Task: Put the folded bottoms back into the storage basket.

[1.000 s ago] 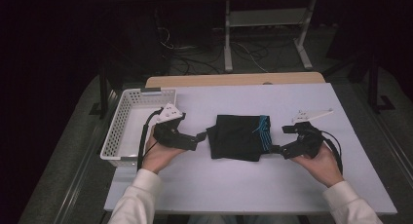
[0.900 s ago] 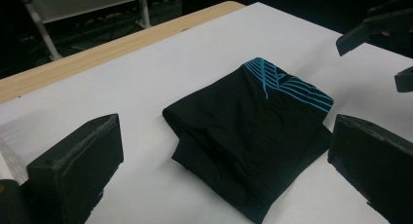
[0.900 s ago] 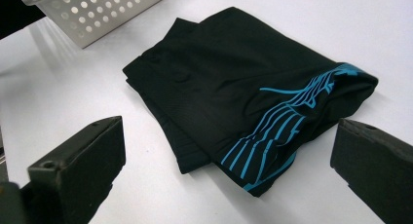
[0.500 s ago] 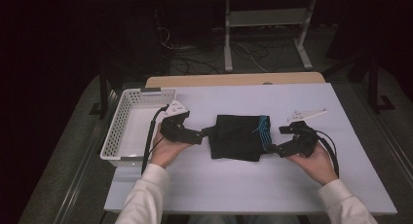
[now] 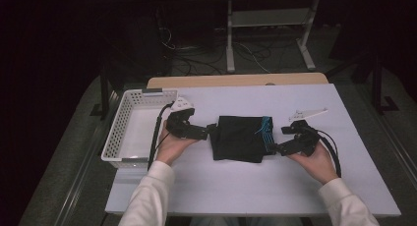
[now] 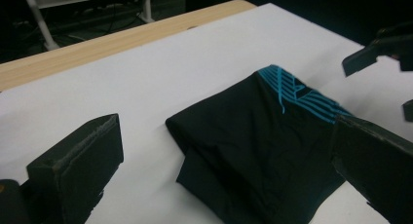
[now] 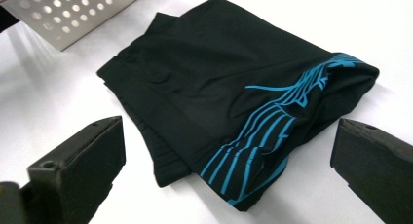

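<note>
Folded black shorts (image 5: pixel 240 138) lie on the desk (image 5: pixel 246 182); left gripper (image 5: pixel 210 131) and right gripper (image 5: pixel 273 148) flank them, fingers spread wide, nothing grasped; lifting into the basket (image 5: pixel 129 132) likely remains.

Overhead view, two close gripper views

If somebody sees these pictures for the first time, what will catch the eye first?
A folded black cloth with bright blue stripes lies in the middle of the white table. The left gripper and the right gripper flank it, jaws open. A white basket stands at the table's left edge.
</note>
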`<state>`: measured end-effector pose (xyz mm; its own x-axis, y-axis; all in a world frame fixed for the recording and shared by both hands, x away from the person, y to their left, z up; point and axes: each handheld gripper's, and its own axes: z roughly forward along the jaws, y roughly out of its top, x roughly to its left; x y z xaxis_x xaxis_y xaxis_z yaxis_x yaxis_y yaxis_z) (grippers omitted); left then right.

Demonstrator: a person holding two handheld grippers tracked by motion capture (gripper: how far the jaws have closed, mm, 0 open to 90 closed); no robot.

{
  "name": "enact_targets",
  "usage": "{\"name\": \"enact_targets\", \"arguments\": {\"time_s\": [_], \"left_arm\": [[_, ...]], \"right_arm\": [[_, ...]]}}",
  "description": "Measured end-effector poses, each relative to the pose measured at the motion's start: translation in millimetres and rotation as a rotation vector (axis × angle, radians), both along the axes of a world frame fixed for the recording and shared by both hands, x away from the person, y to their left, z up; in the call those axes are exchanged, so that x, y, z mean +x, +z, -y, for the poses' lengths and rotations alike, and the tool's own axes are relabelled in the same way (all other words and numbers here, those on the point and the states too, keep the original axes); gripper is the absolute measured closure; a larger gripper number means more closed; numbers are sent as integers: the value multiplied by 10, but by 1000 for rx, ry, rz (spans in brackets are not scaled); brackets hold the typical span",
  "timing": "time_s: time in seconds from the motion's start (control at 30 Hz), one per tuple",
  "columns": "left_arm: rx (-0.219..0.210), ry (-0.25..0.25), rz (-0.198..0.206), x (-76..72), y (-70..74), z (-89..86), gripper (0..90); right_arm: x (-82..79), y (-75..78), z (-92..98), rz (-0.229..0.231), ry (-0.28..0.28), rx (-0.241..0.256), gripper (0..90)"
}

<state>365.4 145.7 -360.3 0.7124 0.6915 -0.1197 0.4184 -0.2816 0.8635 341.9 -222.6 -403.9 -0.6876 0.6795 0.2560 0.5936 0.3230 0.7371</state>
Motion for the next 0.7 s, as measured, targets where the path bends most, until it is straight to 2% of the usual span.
{"name": "enact_targets", "arguments": {"time_s": [0.3,0.7], "left_arm": [[3,-14,-3,84,-1,137,0],[13,0,-16,244,-131,312,0]], "right_arm": [[75,-66,21,-19,-22,-1,0],[148,-185,7,-46,-46,-4,0]]}}
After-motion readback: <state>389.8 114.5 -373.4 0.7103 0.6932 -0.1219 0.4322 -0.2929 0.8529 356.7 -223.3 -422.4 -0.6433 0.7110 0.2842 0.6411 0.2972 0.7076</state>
